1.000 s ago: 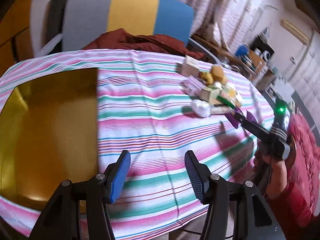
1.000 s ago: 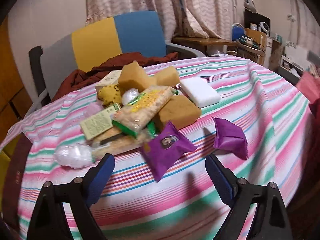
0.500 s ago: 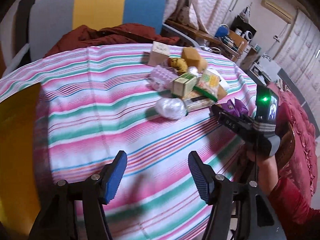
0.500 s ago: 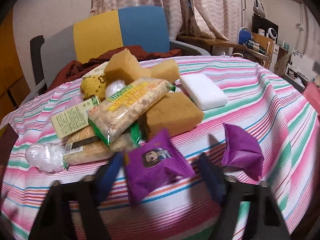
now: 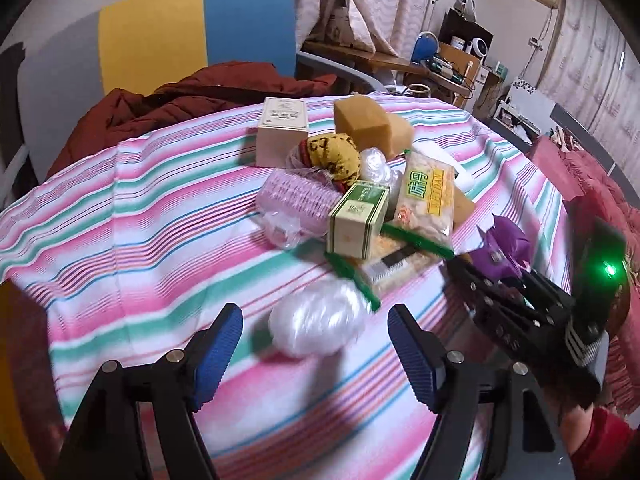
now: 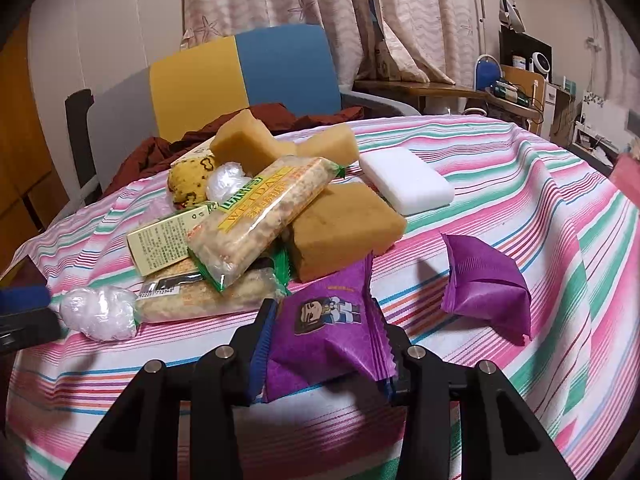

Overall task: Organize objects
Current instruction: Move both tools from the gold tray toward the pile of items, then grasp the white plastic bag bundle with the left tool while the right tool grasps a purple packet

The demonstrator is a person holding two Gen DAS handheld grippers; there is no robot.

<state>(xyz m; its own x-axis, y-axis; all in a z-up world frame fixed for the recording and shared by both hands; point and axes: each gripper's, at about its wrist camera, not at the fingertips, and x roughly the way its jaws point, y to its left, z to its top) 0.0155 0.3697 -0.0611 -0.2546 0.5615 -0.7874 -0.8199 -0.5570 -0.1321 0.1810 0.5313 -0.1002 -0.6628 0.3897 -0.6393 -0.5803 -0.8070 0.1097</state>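
- The right tool (image 6: 326, 344) has just been closing, and its blue pads now press on both sides of a purple packet (image 6: 328, 332) at the near edge of the pile; the packet looks crumpled between them and sits low over the striped counter (image 6: 520, 184).
- The left tool (image 5: 316, 354) has just been opening; its jaws stand wide and hold nothing. A white plastic ball (image 5: 316, 326) lies on the cloth just ahead, roughly between the fingers, with gaps on both sides.
- The rest of the clutter sits heaped mid-counter: brown sponges (image 6: 344, 224), a rice-cracker pack (image 6: 260, 220), a green-and-cream box (image 5: 358, 220), a white block (image 6: 406, 180), a pink roller (image 5: 298, 200) and a cream box (image 5: 282, 136).
- A second purple packet (image 6: 486, 284) lies apart, to the right of the gripped one.
- Step in hand, as I judge it: picking from the pile with both hands, the right grasp made, the left one lining up.
- Next for the right: lift the packet clear without dragging the cracker packs beside it, then carry it to wherever it belongs; no bin shows in these views.
- Next for the left: ease forward around the ball, then close gently, since thin soft plastic may squash or slip away.
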